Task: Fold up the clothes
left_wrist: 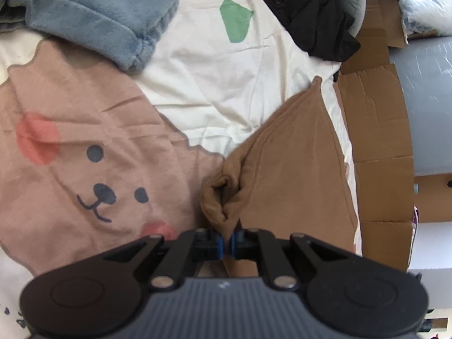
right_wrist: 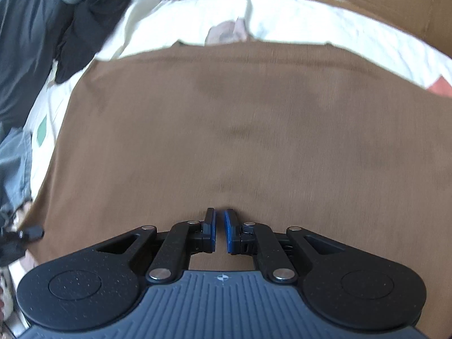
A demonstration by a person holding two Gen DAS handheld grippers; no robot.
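Left gripper (left_wrist: 225,243) pitched steeply downward toward the bed; jaws pressed together on a bunched corner of the brown garment (left_wrist: 282,169), cloth gathered into folds right at the blue pads (left_wrist: 221,247). From that pinch the garment runs up and to the right in the left wrist view, tapering to a pointed corner near the edge of the cream bedsheet (left_wrist: 214,79). Long axis: roughly from the gripper diagonally toward the cardboard (left_wrist: 375,130) beside the bed.

Right gripper (right_wrist: 219,227) tipped even more steeply, nose nearly over the cloth. Jaws stand slightly apart, a narrow slot between the blue pads (right_wrist: 229,234); nothing visibly caught in them. View is motion-blurred, so whether the tips touch the fabric is hard to say. Below, the brown garment (right_wrist: 226,130) lies spread flat and wide, its far edge running across the frame against the cream bedsheet (right_wrist: 282,19).

Surroundings: bear print (left_wrist: 99,175) on the sheet left of the pinched corner; blue denim (left_wrist: 99,19) and black clothing (left_wrist: 316,14) piled farther up the bed, apart from the brown piece.
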